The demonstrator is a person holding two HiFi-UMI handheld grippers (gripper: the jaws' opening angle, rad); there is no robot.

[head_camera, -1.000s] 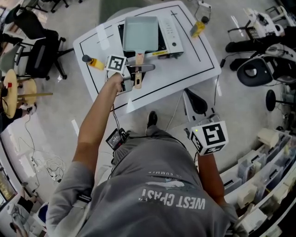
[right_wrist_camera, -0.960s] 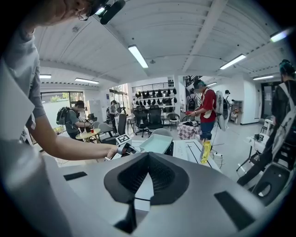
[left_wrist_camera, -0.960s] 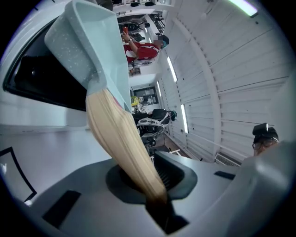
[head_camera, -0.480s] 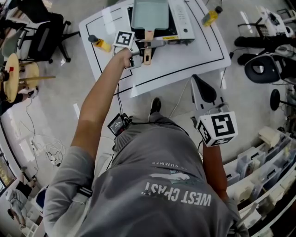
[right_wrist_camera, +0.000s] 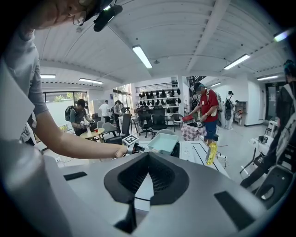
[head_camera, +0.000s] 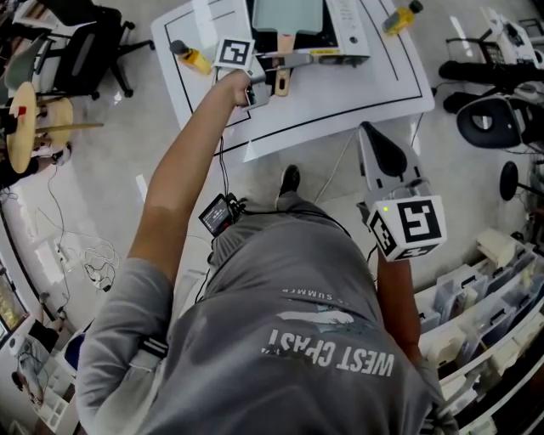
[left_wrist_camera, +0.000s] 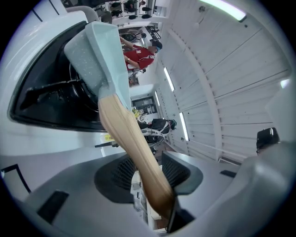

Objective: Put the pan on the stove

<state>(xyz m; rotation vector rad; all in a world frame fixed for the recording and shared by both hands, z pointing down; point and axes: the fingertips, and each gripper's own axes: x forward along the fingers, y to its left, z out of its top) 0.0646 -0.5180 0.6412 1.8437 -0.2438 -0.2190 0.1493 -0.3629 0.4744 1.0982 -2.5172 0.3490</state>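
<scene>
A pale green square pan sits on the black burner of a white table-top stove at the far edge of the table. Its wooden handle points toward me. My left gripper reaches across that handle. In the left gripper view the handle runs between the pads, and the jaws have just been opening, with a gap showing beside the wood. The pan rests over the stove. My right gripper hangs off the table by my hip, shut and empty.
Two yellow bottles stand on the white table, one left of the stove and one right of it. Office chairs, a wooden stool and bin shelves surround it. A person in red stands beyond it.
The table and pan have slid toward the top of the head view and my left arm stretches farther out. The left gripper stays at the handle. The right gripper has hardly moved.
</scene>
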